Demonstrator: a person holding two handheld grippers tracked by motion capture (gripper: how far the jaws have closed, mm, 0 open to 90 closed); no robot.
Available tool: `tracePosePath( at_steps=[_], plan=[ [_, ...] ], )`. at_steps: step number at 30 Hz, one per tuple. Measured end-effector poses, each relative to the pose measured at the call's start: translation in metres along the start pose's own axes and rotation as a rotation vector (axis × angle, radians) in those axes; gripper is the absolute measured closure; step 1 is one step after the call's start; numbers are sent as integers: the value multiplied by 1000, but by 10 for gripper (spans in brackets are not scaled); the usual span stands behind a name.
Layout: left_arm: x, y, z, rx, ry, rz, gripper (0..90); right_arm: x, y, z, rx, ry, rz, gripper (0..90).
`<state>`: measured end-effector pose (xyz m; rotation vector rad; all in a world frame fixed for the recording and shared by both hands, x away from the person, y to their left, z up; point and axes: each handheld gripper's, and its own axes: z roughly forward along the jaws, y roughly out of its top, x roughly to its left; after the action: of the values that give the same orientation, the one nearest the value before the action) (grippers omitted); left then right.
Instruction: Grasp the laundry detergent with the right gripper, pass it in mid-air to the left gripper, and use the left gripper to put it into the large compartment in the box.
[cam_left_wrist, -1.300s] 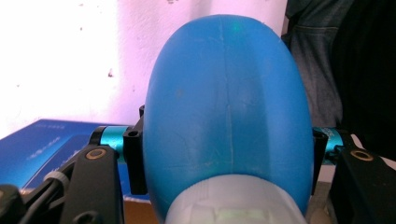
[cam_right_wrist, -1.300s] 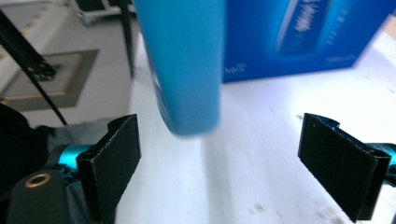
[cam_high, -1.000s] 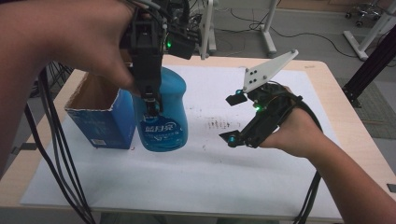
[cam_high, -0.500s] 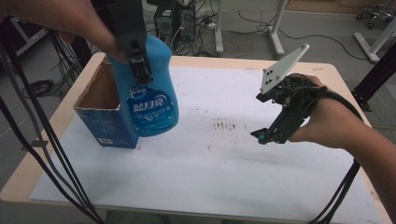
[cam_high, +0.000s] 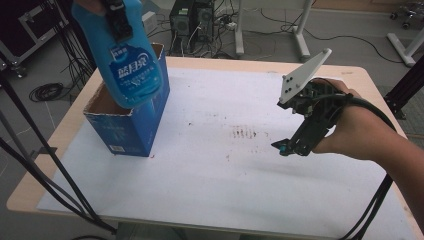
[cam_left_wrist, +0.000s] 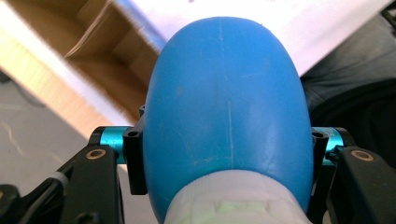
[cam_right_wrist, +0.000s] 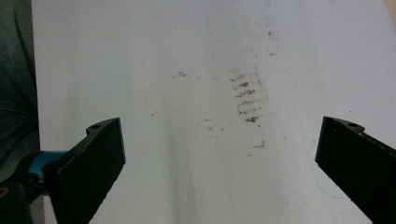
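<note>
A blue bottle (cam_high: 127, 60) is held clamped in the left gripper (cam_high: 116, 22) at the far left of the table (cam_high: 350, 75), in the air just above an open blue box (cam_high: 131, 125). In the left gripper view, the bottle (cam_left_wrist: 229, 107) is squeezed between both black jaws (its white cap nearest the camera), with the box (cam_left_wrist: 98, 60) below. At the right, the right gripper (cam_high: 285, 147) is held over a white sheet (cam_high: 210, 170), jaws spread wide and empty, near a dark smudge (cam_right_wrist: 247, 95).
</note>
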<state>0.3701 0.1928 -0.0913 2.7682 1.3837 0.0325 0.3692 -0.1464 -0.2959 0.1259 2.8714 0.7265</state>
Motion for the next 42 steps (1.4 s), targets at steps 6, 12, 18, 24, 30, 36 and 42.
tracePosePath(
  at_steps=[6,12,18,24,30,36,42],
  plan=[
    [23,-5,5,28,35,-88,384,-1,-2,3,1,1,6,6],
    [38,-2,17,57,57,-117,384,-1,-6,5,-1,0,26,6],
    [49,1,33,73,41,-112,384,-2,-9,6,6,5,39,6],
    [57,2,55,95,44,-40,384,-3,-11,4,5,10,43,6],
    [58,4,80,105,59,71,384,-3,-12,1,2,-5,51,6],
    [58,6,100,99,78,205,384,-2,-11,1,12,-1,51,6],
    [60,6,125,106,84,321,384,-4,-11,-1,27,0,59,6]
  ],
)
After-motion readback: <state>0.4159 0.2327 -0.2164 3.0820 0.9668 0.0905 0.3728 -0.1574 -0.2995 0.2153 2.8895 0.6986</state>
